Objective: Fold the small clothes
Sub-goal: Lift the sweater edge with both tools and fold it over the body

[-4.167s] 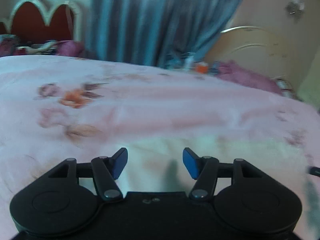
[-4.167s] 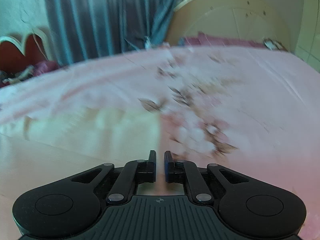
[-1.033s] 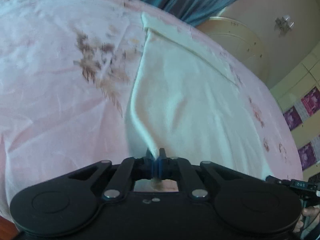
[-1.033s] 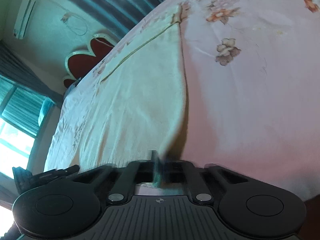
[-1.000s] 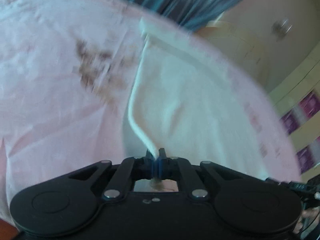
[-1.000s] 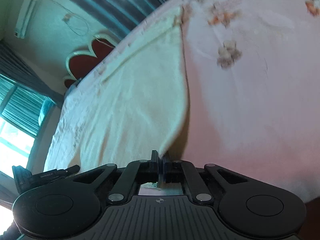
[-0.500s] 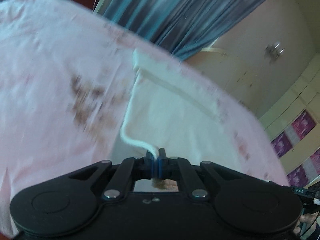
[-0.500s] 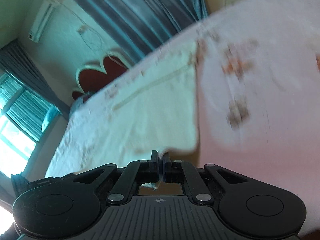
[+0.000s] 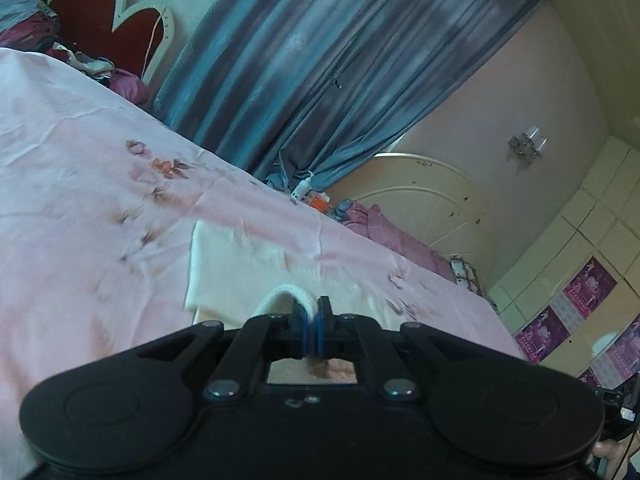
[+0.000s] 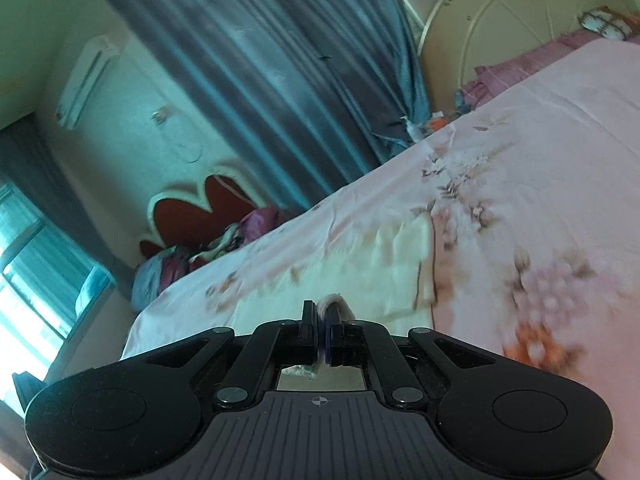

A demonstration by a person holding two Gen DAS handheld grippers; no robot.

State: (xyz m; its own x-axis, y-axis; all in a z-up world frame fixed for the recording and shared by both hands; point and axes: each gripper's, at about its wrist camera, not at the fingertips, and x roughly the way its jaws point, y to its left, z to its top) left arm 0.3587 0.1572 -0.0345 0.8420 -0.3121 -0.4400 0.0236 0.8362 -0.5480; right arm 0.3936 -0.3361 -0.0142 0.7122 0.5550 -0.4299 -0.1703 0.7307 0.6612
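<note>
A cream-white garment (image 9: 236,264) lies on the pink flowered bed sheet (image 9: 80,184). My left gripper (image 9: 312,320) is shut on the garment's near edge, which curls up in a loop just ahead of the fingers. In the right wrist view the same cream garment (image 10: 360,276) spreads ahead, blurred. My right gripper (image 10: 322,324) is shut on another part of its near edge, a small fold showing above the fingers. Both held edges hang lifted above the cloth that still rests on the bed.
Blue-grey curtains (image 9: 320,60) hang behind the bed. A red heart-shaped headboard (image 9: 100,16) and piled clothes (image 10: 208,252) stand at one end, a cream round footboard (image 9: 432,208) and pink bedding (image 9: 384,232) at the other. Small bottles (image 9: 308,196) sit by the curtain.
Both grippers have risen and moved forward over the bed with the garment's near edge held. The views have tilted up, so less cloth shows ahead and the held edge now curls over it.
</note>
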